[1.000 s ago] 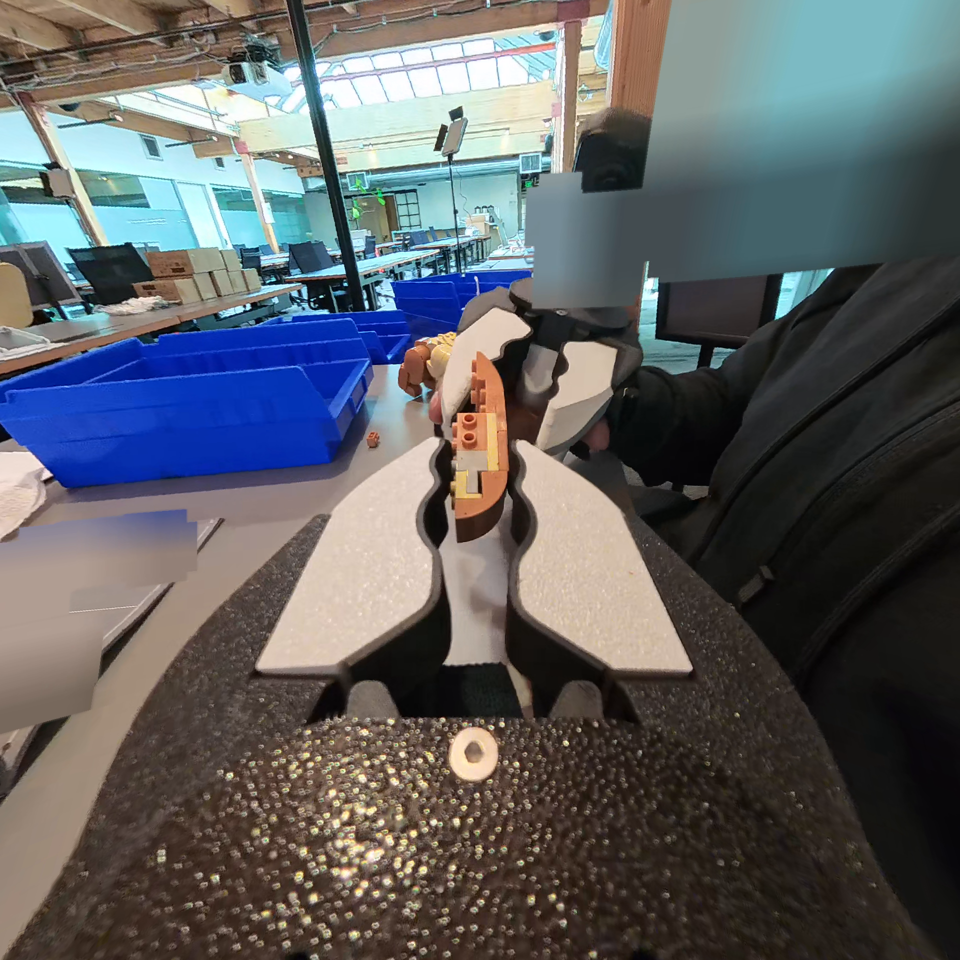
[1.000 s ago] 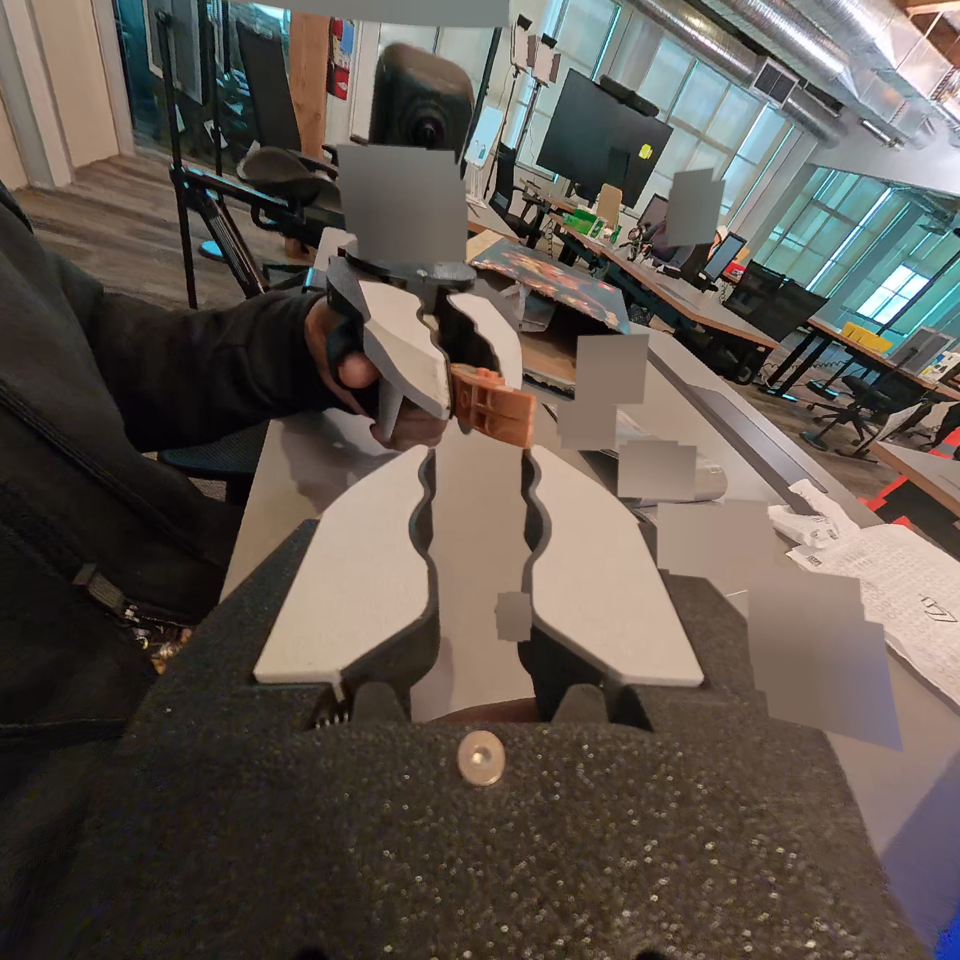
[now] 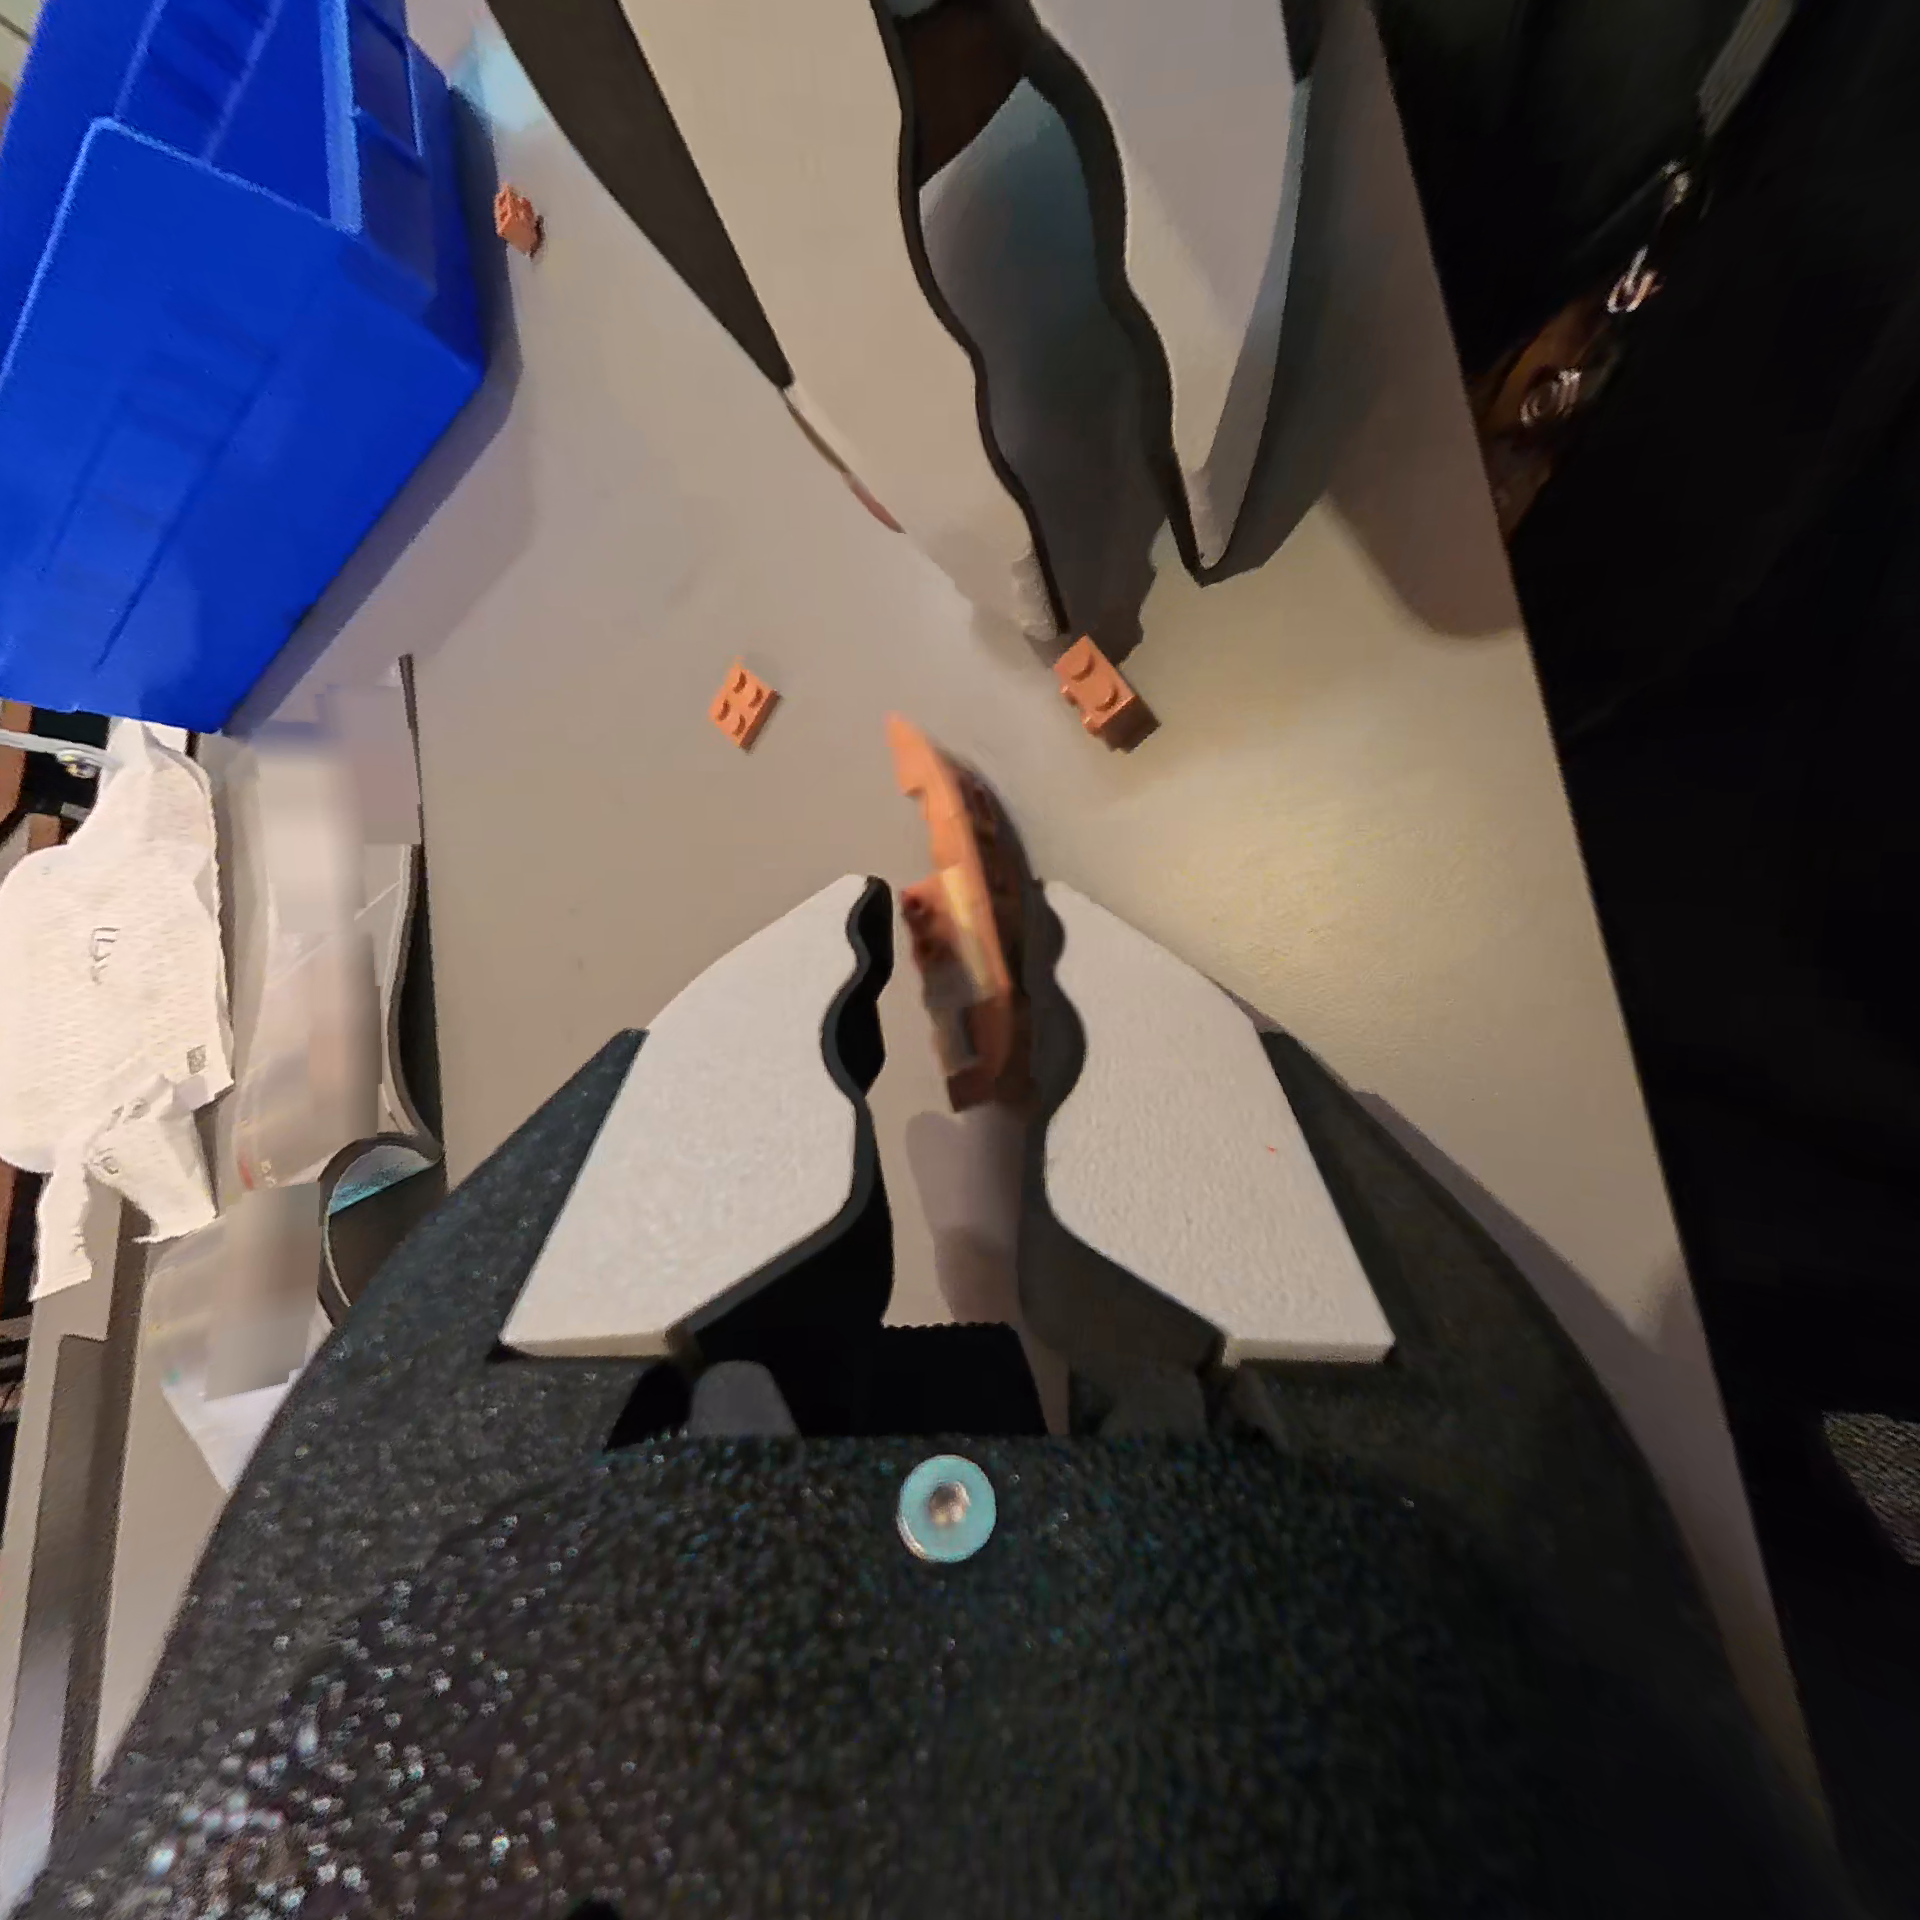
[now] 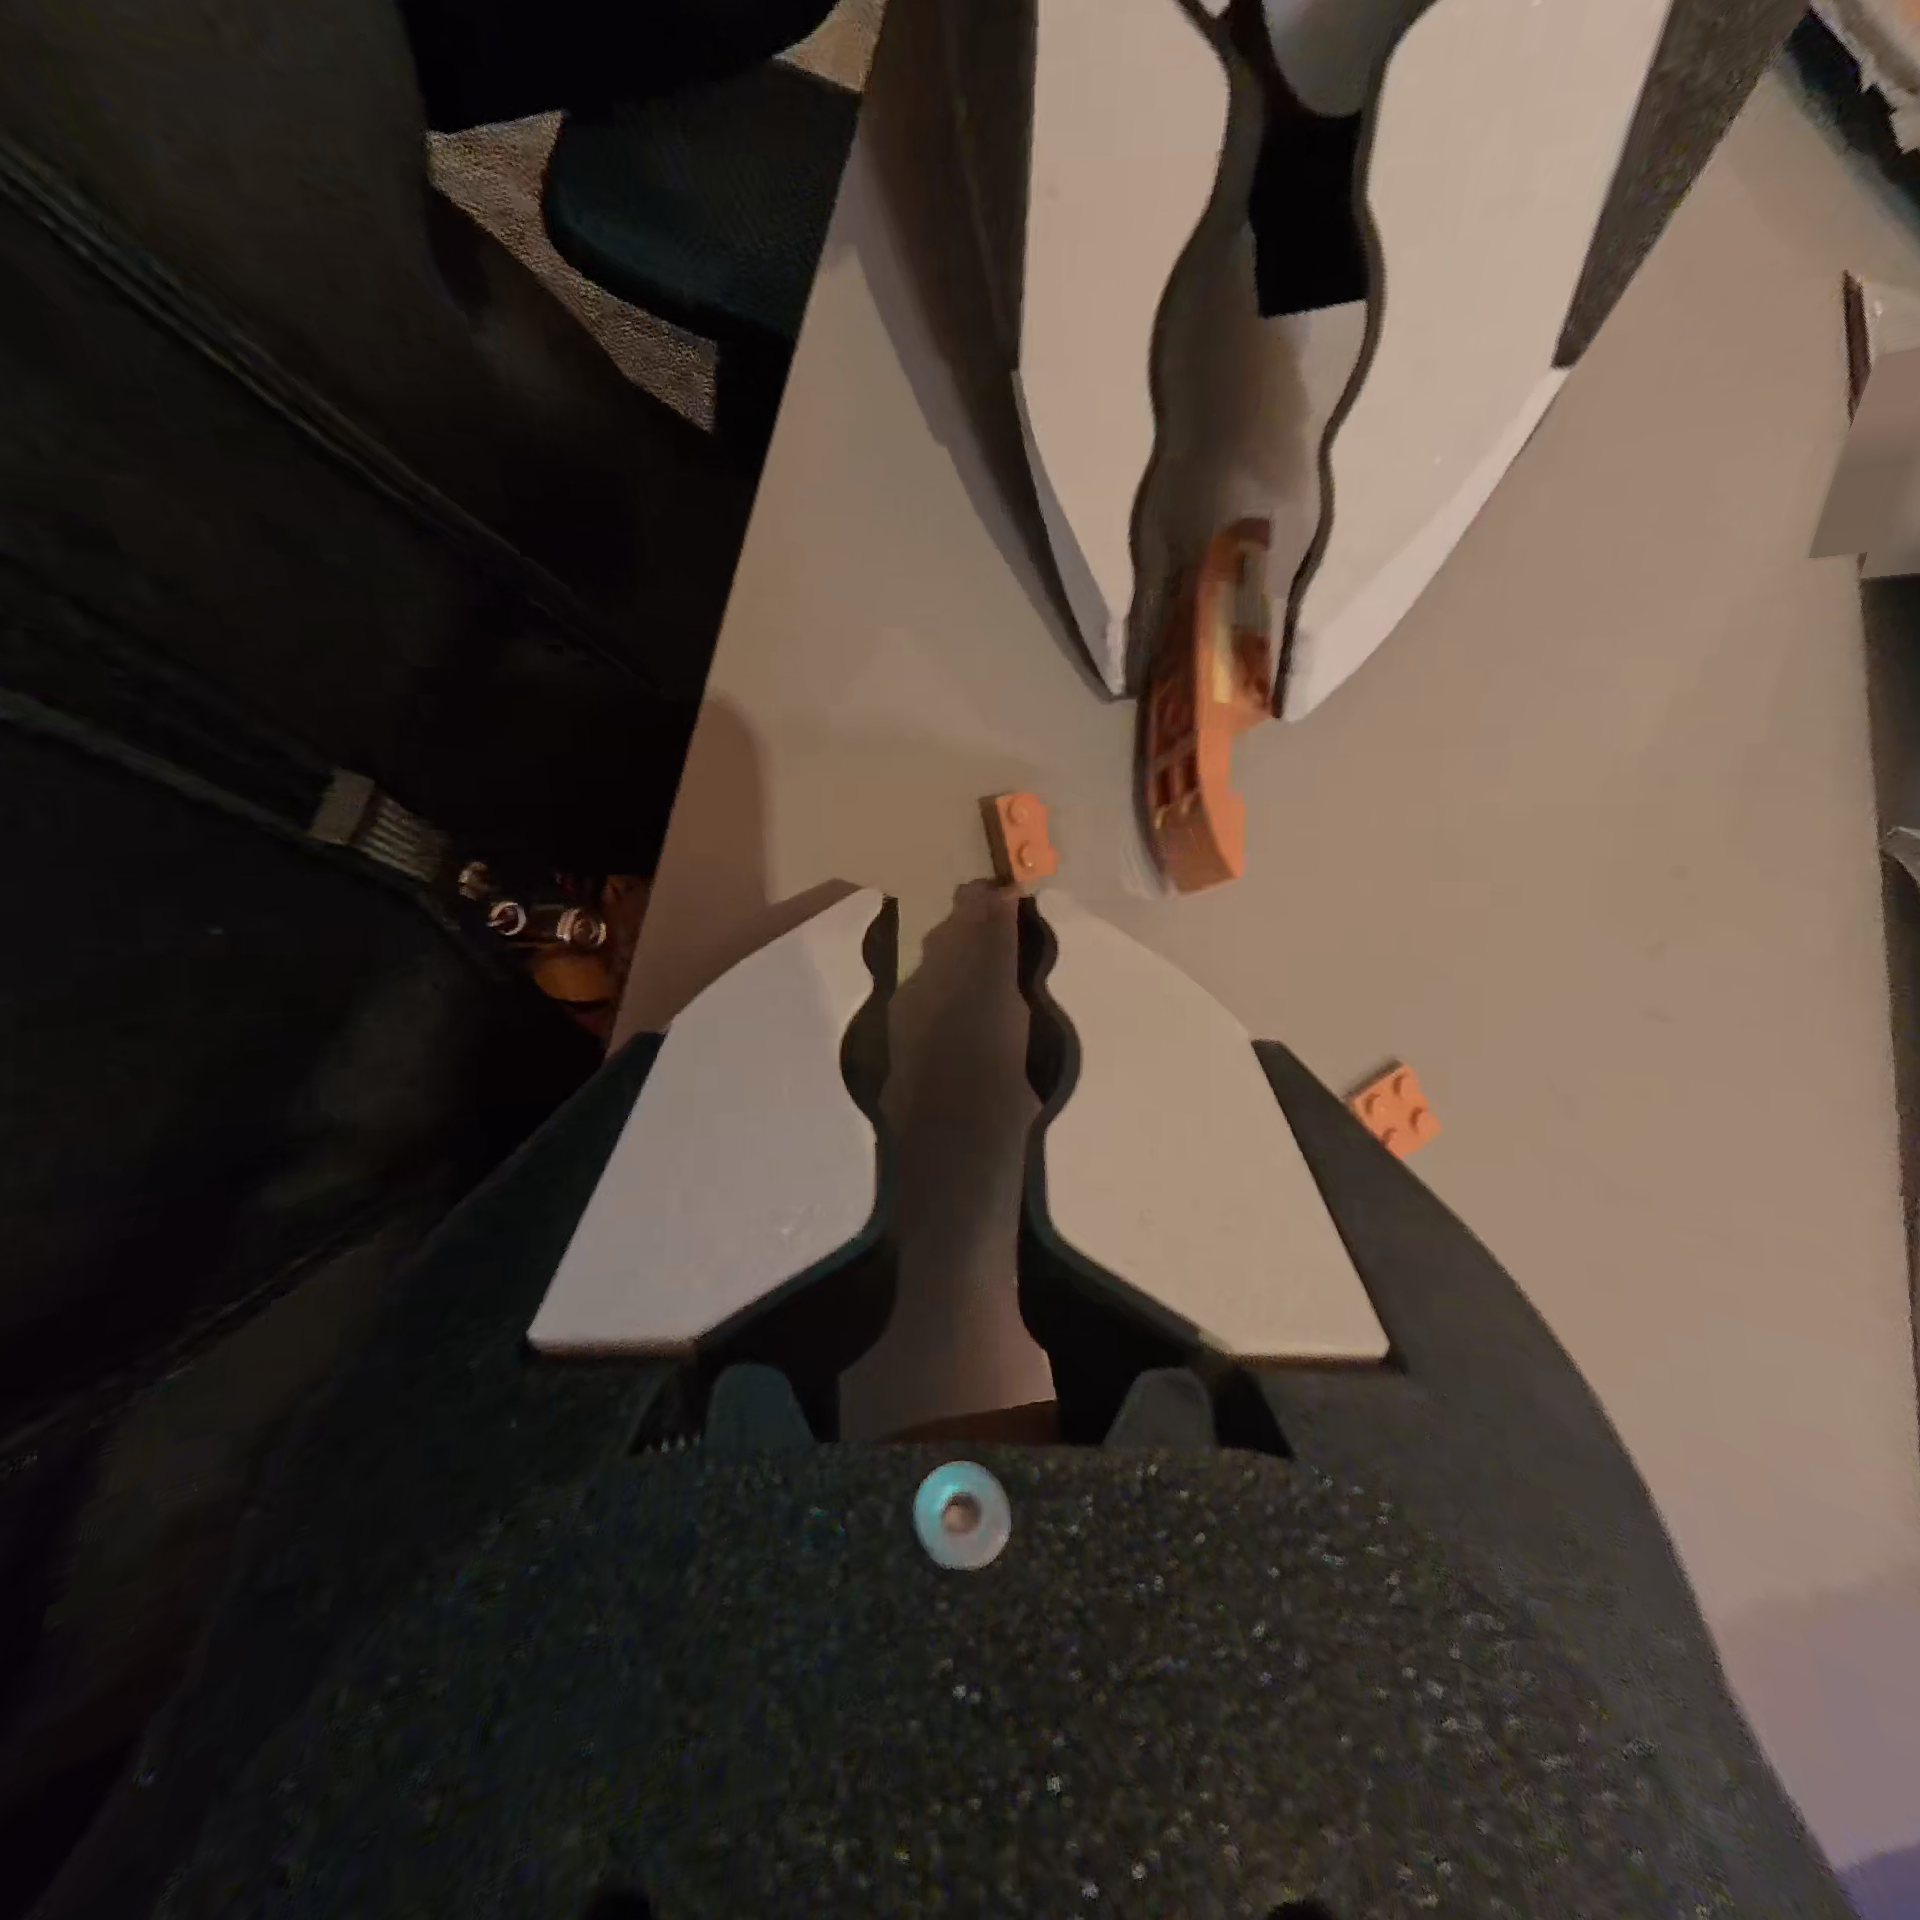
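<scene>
Grey table (image 3: 623,540): small orange bricks (image 3: 745,703) (image 3: 1107,694), blue bin (image 3: 208,364), white paper (image 3: 104,997).

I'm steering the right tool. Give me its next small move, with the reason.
Probably nudge the right tool toward the small orange two-stud brick so it sits between the fingers. They are open and empty, and the brick lies on the grey table just past the right fingertip.

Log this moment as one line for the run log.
left gripper: shut on brown brick assembly | right gripper: open, tips by small brown brick | square brown plate on grey table
</scene>
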